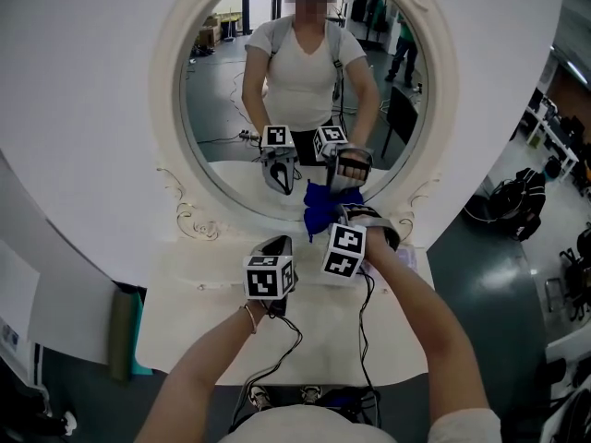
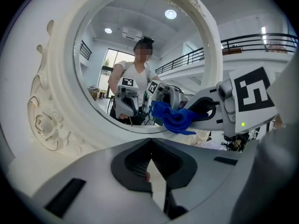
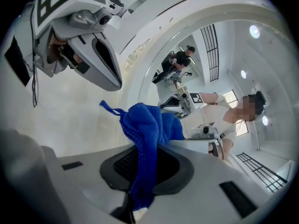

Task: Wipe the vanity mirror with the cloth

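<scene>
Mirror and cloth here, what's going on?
A person faces the mirror with a gripper in each hand. The right gripper is shut on the blue cloth and holds it at the mirror's lower edge. The left gripper is shut and empty, just beside it.

In the head view the mirror (image 1: 217, 146) runs off the top edge, so its upper frame is lost. My right claw (image 1: 340, 218) has its marker cube (image 1: 343, 252) in front of the jaws, and it covers part of the blue cloth (image 1: 317, 218). In the right gripper view the cloth's lower end sinks between the jaws, out of sight. At the table (image 1: 194, 340)'s left edge stands a grey-green roll (image 1: 120, 330); I cannot tell what it is.
</scene>
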`<state>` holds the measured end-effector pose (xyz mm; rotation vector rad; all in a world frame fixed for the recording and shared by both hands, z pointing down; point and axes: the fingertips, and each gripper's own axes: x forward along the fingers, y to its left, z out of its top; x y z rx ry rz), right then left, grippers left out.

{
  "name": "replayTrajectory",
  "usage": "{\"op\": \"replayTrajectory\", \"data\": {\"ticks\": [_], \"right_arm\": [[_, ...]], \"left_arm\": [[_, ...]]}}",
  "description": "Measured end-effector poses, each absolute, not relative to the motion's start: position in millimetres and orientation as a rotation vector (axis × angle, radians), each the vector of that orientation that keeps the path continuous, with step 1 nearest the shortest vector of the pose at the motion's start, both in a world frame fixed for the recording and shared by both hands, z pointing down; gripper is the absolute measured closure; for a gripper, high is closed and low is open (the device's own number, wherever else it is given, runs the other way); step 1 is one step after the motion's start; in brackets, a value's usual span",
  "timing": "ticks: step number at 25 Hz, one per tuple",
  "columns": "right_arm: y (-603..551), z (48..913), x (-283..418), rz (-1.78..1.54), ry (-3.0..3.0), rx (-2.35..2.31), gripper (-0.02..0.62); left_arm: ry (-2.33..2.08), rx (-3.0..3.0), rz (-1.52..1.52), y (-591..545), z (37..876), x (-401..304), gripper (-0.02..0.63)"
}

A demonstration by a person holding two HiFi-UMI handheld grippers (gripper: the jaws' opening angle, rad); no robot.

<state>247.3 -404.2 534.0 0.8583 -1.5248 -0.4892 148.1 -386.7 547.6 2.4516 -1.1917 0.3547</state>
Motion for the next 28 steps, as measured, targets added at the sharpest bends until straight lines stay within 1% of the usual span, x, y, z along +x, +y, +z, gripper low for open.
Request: {"op": "replayTrajectory", "data": {"ticks": [5,10,16,23,28], "right_arm": [[-398.2,522.9,240.1,-0.413,-1.633,0.939,0.529],[-380.5,506.8,212.0,-0.348,-1.779,1.051,0.529],[-351.0,479.8,188.0,-0.212,-1.987,1.340,0.529],[-296.7,457.3,196.0,0.059,-2.218,1.766,0.529],[-237.9,445.7,220.3,0.124,-2.204,2.110,0.529]], "left_arm": [[-1.180,2.477,0.308,-383.2,529.5,128.9,0.601],[-1.133,2.640,0.307,-362.0,501.8,120.5,0.601],[-1.092,2.775,0.218,-328.5,467.2,96.2,0.600],[-1.185,2.731,0.064,-301.2,454.6,30.7,0.601],[-1.182,2.750,0.027,-276.7,454.6,0.8,0.601]]}}
